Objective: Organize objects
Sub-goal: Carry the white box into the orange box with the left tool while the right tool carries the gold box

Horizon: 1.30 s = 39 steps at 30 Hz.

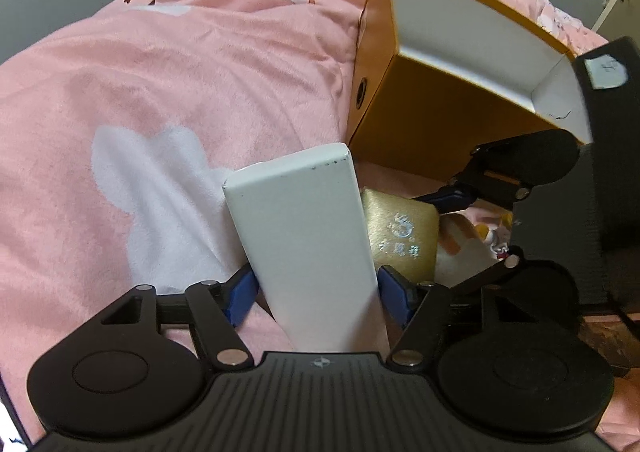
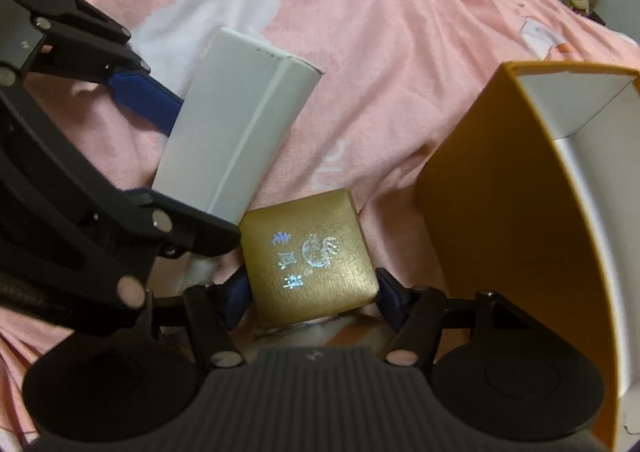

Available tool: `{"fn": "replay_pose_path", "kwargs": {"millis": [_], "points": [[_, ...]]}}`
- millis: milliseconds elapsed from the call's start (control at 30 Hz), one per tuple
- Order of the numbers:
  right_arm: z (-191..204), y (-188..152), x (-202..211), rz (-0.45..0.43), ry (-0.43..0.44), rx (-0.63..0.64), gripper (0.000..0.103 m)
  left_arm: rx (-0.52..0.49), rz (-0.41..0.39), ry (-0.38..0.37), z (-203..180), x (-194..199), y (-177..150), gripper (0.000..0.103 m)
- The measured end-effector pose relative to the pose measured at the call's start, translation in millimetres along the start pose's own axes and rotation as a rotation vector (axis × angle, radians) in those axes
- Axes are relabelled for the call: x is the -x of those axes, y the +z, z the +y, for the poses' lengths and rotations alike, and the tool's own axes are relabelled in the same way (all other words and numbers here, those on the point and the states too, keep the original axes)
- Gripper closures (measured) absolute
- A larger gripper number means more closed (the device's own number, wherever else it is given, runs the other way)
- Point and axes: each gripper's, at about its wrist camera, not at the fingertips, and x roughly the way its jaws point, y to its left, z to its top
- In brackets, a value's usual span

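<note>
While both rest on the bed (image 1: 120, 72), left hand-held gripper (image 1: 318, 288) clamps the white box (image 1: 300, 228), right hand-held gripper (image 2: 312, 298) the gold box (image 2: 308, 256): light, stiff card, smooth-sided; grip low across flat sides.

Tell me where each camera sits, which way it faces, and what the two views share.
Left wrist: on the left gripper, looking steeply down at a white box between its blue pads; the right gripper shows.
Right wrist: on the right gripper, looking steeply down at a gold box between its pads; the left gripper shows.
Shared: both boxes, orange box, pink blanket.
</note>
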Motion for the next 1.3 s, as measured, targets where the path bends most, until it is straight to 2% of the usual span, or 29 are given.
{"fn": "replay_pose_path", "kwargs": {"millis": [267,467,667,833,933,1067,1200,1300], "points": [[3,-2,42,-0.079,-0.061,-0.066,0.038,-0.043,-0.114,-0.036,-8,35,5,0.028],[-6,-14,94,-0.112,-0.119,-0.078,0.038,-0.103,-0.209,-0.078,-21,69,22,0.028],[-25,-20,154,-0.172,-0.194,-0.127,0.038,-0.214,-0.316,-0.110,-44,103,56,0.028],[-55,-19,193,-0.224,-0.276,-0.194,0.038,-0.306,-0.384,-0.150,-72,117,103,0.028],[-82,-16,189,-0.212,-0.329,-0.242,0.038,-0.348,-0.397,-0.132,-94,99,134,0.028],[-127,-26,167,-0.160,-0.342,-0.358,0.038,-0.356,-0.353,-0.153,-117,44,174,0.028],[-169,-39,125,-0.096,-0.271,-0.488,0.038,-0.349,-0.323,-0.105,-130,-13,193,0.028],[-186,-50,95,-0.067,-0.169,-0.586,0.038,-0.350,-0.308,-0.080,-129,-45,196,0.028]]}}
